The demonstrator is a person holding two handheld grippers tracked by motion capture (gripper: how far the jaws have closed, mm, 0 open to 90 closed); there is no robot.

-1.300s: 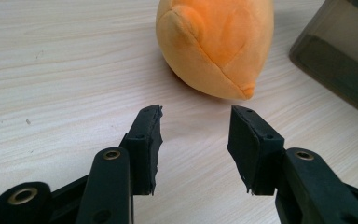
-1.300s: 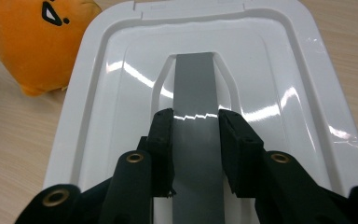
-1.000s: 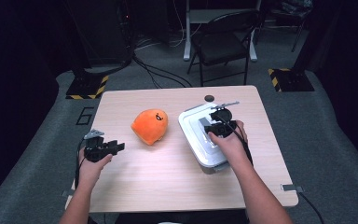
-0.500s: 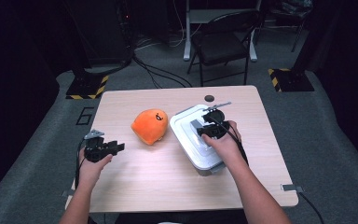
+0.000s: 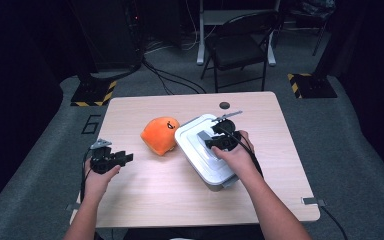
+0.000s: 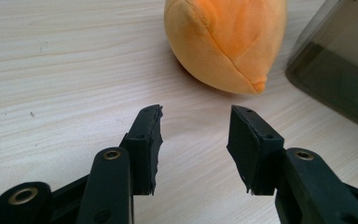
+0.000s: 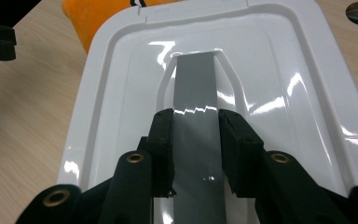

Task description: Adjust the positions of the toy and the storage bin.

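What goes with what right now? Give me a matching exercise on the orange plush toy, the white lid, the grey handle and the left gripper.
Things:
1. orange plush toy
2. white lid
3. grey handle
4. left gripper

States:
a. gripped between the right gripper's jaws
b. lying on the table beside the box
c. open with nothing between its jaws
d. sitting on top of the box

Pairs: 1-b, 2-d, 3-a, 4-c

Overhead forward-down table (image 5: 145, 200) overview, two close jaw-level views; shared: orange plush (image 5: 159, 135), white lid (image 5: 200, 150).
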